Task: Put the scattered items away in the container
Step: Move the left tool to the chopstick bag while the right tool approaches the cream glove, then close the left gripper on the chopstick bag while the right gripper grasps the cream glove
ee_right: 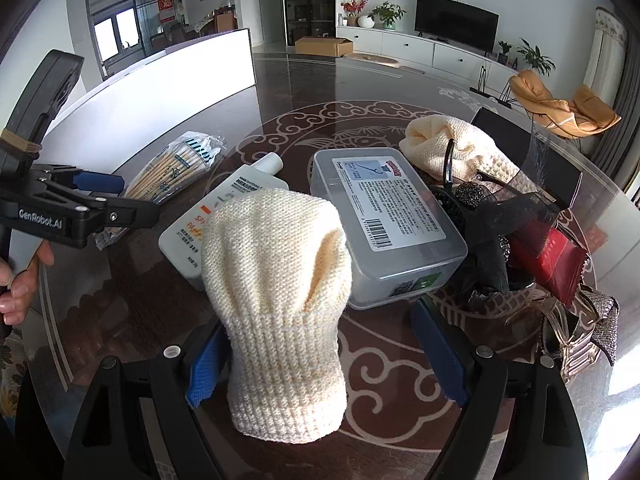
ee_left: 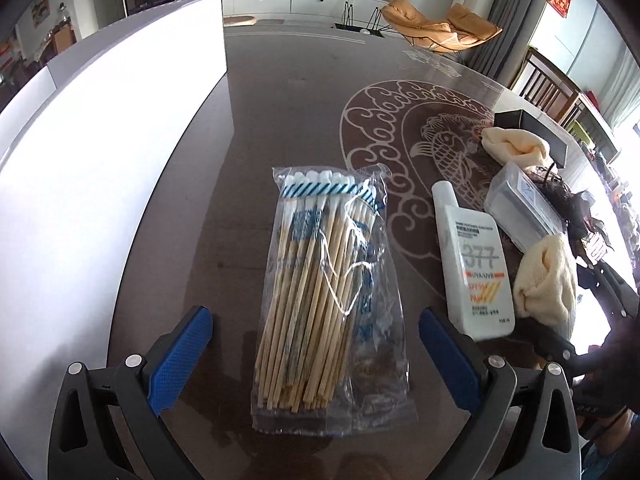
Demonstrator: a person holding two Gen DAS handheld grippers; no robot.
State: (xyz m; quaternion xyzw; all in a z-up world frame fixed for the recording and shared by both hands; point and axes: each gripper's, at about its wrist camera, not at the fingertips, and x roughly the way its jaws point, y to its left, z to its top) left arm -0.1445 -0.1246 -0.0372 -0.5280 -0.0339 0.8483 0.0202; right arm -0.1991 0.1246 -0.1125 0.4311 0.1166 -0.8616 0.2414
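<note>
Both grippers hang released over the desk point(ee_left: 248, 128) — left gripper point(ee_left: 316, 354) straddling the swab packet point(ee_left: 324, 292), right gripper point(ee_right: 324, 364) framing the knitted mitten point(ee_right: 276, 292) — lined up, I'd guess, for pickup.

Bright living room: television point(ee_right: 456, 22), orange chairs point(ee_right: 560, 100).

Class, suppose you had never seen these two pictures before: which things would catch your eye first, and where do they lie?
Probably the cream knitted mitten, lying between the right gripper's open jaws on the dark glass-topped table. Next, the clear plastic bag of wooden cotton swabs, lying lengthwise between the left gripper's open jaws. Behind the mitten sit a clear plastic lidded box and a white sunscreen bottle.
</note>
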